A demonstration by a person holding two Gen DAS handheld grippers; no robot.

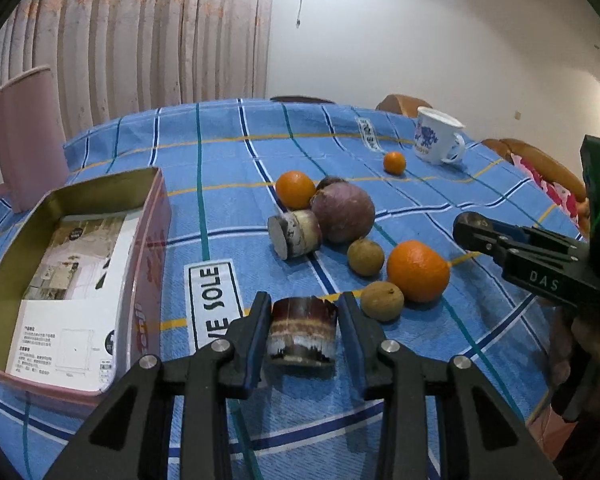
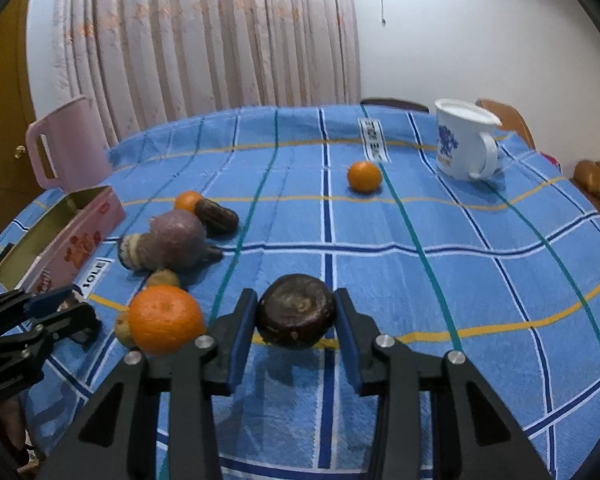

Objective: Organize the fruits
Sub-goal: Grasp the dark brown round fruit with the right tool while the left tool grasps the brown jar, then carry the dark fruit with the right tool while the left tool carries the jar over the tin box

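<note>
My left gripper (image 1: 303,320) is shut on a short brown-and-white sugarcane piece (image 1: 302,332), held just above the cloth. My right gripper (image 2: 296,314) is shut on a dark round water chestnut (image 2: 297,311). It also shows in the left wrist view (image 1: 470,226), at the right. On the cloth lie a large purple fruit (image 1: 343,213), a second cane piece (image 1: 296,233), oranges (image 1: 417,271) (image 1: 295,189) (image 1: 394,162) and two small brown fruits (image 1: 381,301) (image 1: 365,256). An open pink tin box (image 1: 76,264) stands left of my left gripper.
A pink jug (image 1: 18,152) stands behind the box at the far left. A white mug with a blue print (image 1: 436,140) stands at the back right. The blue checked cloth (image 1: 228,168) covers the table. Chair backs (image 1: 532,160) rise beyond the far and right edges.
</note>
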